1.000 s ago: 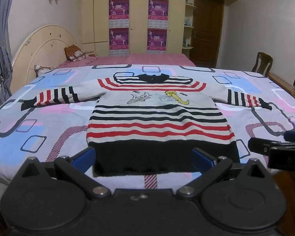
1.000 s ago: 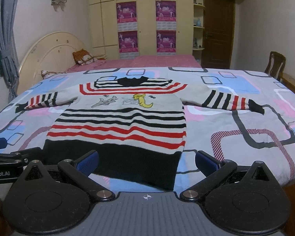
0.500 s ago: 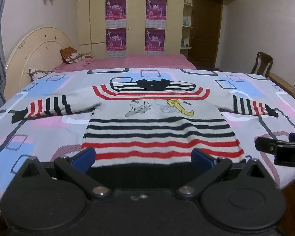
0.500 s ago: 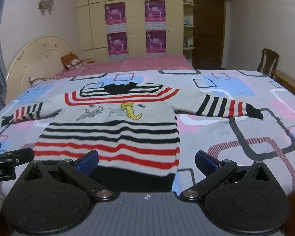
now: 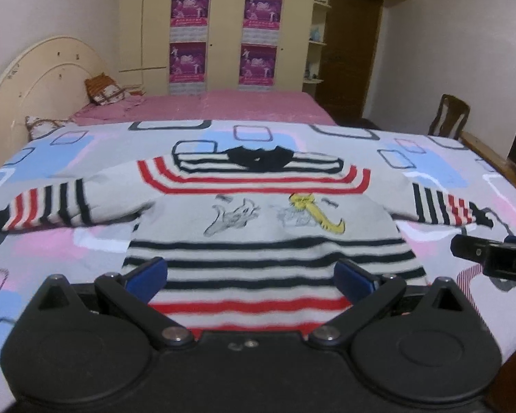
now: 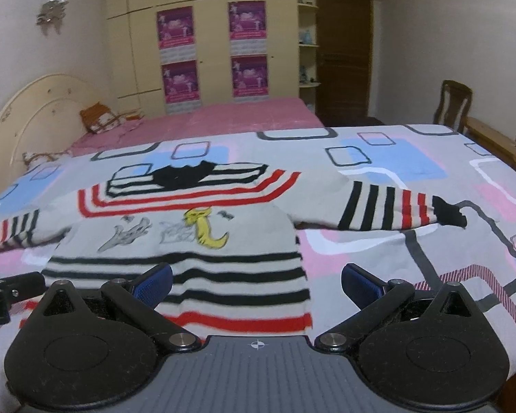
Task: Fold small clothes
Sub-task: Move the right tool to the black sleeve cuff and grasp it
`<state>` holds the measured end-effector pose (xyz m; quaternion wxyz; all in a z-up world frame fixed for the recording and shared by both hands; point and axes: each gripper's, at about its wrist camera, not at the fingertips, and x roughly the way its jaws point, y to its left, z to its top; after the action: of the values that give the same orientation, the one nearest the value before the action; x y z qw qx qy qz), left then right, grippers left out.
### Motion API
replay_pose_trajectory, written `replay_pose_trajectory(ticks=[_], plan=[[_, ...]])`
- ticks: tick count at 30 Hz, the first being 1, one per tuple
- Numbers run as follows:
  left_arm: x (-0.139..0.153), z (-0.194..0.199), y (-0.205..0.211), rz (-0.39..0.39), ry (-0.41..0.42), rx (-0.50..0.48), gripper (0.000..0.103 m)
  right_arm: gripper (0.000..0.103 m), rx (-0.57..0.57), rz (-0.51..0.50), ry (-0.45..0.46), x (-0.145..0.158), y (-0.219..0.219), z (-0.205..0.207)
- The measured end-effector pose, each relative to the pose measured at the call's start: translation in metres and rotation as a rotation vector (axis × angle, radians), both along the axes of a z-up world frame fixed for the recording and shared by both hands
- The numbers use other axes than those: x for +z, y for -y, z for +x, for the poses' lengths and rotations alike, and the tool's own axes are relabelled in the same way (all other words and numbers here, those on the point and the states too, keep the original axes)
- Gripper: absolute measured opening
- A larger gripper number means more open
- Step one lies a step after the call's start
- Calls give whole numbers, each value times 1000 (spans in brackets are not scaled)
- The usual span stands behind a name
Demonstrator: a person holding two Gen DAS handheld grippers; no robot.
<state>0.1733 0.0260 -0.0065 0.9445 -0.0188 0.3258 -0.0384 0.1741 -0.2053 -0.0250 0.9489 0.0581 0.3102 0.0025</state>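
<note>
Striped sweater (image 5: 258, 227) flat on bedspread (image 5: 44, 247), sleeves spread out. Left gripper (image 5: 251, 275) wide open, lower body stripes between fingers. Right gripper (image 6: 256, 280) wide open too, sweater's side edge between fingers, bare bedspread at right finger (image 6: 363, 284). Right view only: whole black cuff (image 6: 447, 211). Grey knit, black and red stripes, black collar, yellow cartoon print.

A home bedroom: bed (image 5: 258, 106) with headboard (image 5: 34, 79), wardrobe (image 6: 203, 34), patterned bedspread (image 6: 412, 172).
</note>
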Motion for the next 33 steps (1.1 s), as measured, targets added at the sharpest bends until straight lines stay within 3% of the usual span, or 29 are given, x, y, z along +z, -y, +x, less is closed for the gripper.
replay_pose_trajectory(ticks=[11,16,22,23,24,25,33], plan=[[-21,64,28,-81,-82,-60,103,103,-135,48,-11,-9,63,49],[-28,99,47,-105,-91,-38,103,103,-200,128,5,-28,125,85],[-32,148,82,-74,-109,-12,103,102,-324,200,10,-61,210,130],[-33,157,89,-71,-113,-7,103,95,-340,207,11,-66,221,135],[-35,164,95,-66,-119,-7,103,61,-356,217,2,-73,232,141],[-37,171,103,-59,-126,-9,103,48,-377,236,-18,-81,245,147],[-53,205,150,-4,-175,-31,103,48,-526,471,-79,-134,317,150]])
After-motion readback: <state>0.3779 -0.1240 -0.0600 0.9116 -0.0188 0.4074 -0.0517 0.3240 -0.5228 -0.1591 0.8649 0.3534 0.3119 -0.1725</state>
